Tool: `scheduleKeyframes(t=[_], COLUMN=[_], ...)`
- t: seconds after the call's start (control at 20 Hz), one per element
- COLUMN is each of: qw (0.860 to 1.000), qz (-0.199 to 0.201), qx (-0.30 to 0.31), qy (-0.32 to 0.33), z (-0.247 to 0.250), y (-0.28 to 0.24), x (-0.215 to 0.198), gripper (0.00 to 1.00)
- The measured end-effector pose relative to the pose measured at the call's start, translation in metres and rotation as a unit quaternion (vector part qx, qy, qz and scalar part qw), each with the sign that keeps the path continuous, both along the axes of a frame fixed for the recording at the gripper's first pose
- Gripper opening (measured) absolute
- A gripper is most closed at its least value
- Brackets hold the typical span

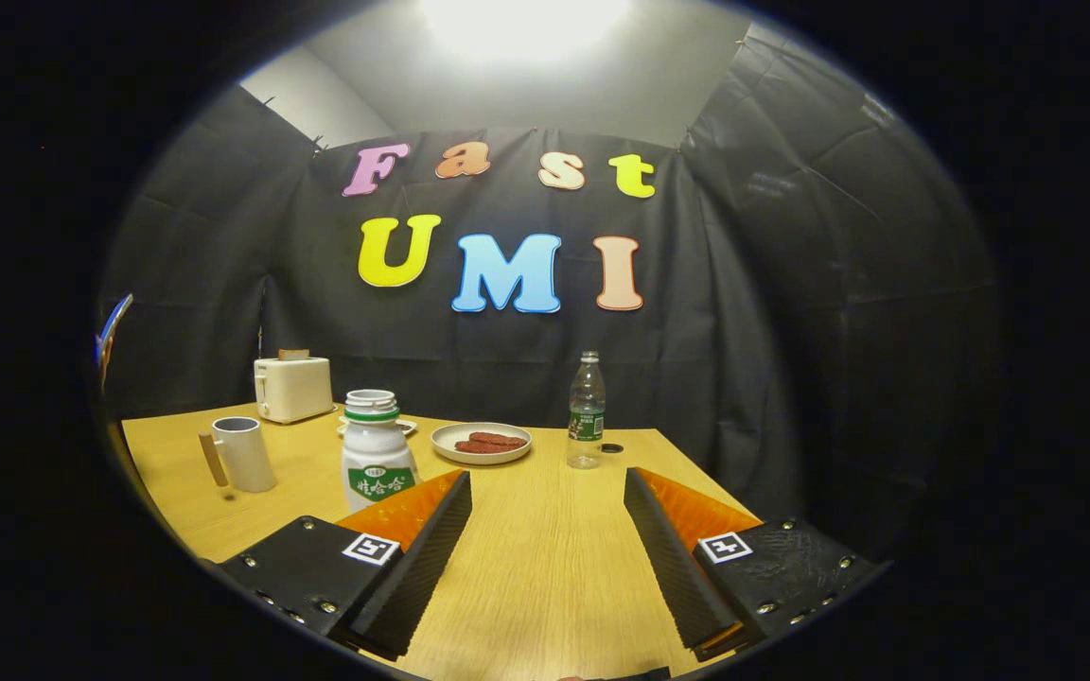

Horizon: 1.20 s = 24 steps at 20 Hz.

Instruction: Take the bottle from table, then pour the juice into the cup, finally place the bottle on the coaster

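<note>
Left to right on table (545, 567): one mug (244, 454) with wooden handle, one toaster (293, 388), one white juice bottle (374, 452) (uncapped, green label, writing not readable) just beyond your left finger, one plate (482, 443) of sausages, one clear water bottle (587, 412). Your gripper (545, 492) spread wide, holding nothing.

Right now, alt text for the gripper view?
The tool is open over a wooden table, holding nothing. A white juice bottle stands just beyond its left finger, a white cup further left, a clear bottle farther back.
</note>
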State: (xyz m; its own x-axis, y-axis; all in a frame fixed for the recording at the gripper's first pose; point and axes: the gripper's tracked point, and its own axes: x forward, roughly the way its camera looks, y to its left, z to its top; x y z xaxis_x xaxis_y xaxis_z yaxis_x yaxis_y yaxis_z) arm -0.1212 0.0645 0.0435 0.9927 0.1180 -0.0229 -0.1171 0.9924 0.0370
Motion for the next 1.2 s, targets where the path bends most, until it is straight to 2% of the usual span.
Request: scheduleKeyframes(t=[0.3,0.75,1.2], qw=[0.999,0.994,0.993], qz=[0.049,0.103,0.114], qx=[0.006,0.011,0.007], qy=[0.009,0.023,0.031], z=[-0.014,-0.031,-0.038], y=[0.043,0.104,0.131], x=[-0.007,0.001,0.024], gripper=[0.99,0.99,0.99])
